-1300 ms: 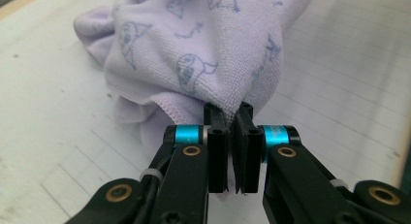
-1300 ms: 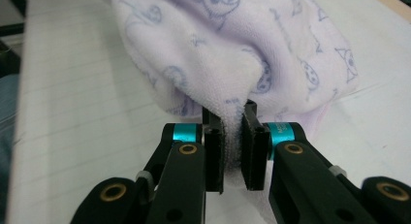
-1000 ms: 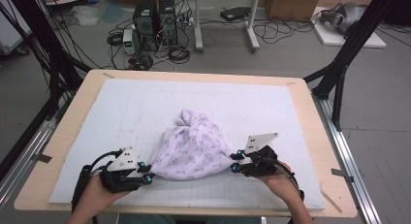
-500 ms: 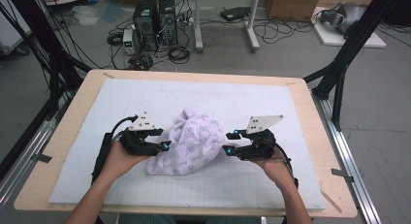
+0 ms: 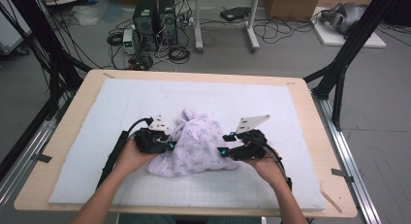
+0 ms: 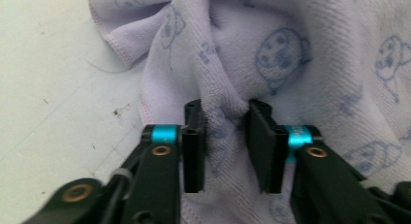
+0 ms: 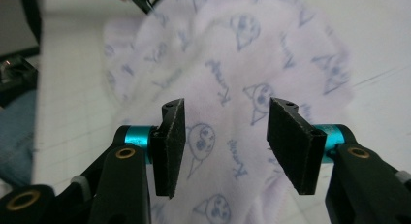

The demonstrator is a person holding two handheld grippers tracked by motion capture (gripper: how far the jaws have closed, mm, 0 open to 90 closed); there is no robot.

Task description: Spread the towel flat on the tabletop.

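Observation:
A crumpled lilac towel (image 5: 194,141) printed with small cartoon faces lies bunched near the front middle of the white mat (image 5: 145,98). My left gripper (image 5: 169,145) is at the towel's left side. In the left gripper view its jaws have just been closing, and the left gripper (image 6: 225,136) pinches a raised fold of the towel (image 6: 291,64). My right gripper (image 5: 224,144) is at the towel's right side. In the right gripper view its jaws have just been opening, and the right gripper (image 7: 225,136) stands apart over the towel (image 7: 232,64) with nothing pressed between the pads.
The mat covers a wooden tabletop (image 5: 310,117) with black frame posts at both sides. Computer towers (image 5: 155,15) and cables sit on the floor beyond the far edge. Bare mat lies to the left, right and behind the towel.
Both hands moved away from the table's front edge and in against the towel's sides. The left gripper closed onto a fold, the right gripper's jaws widened, and the towel shifted slightly.

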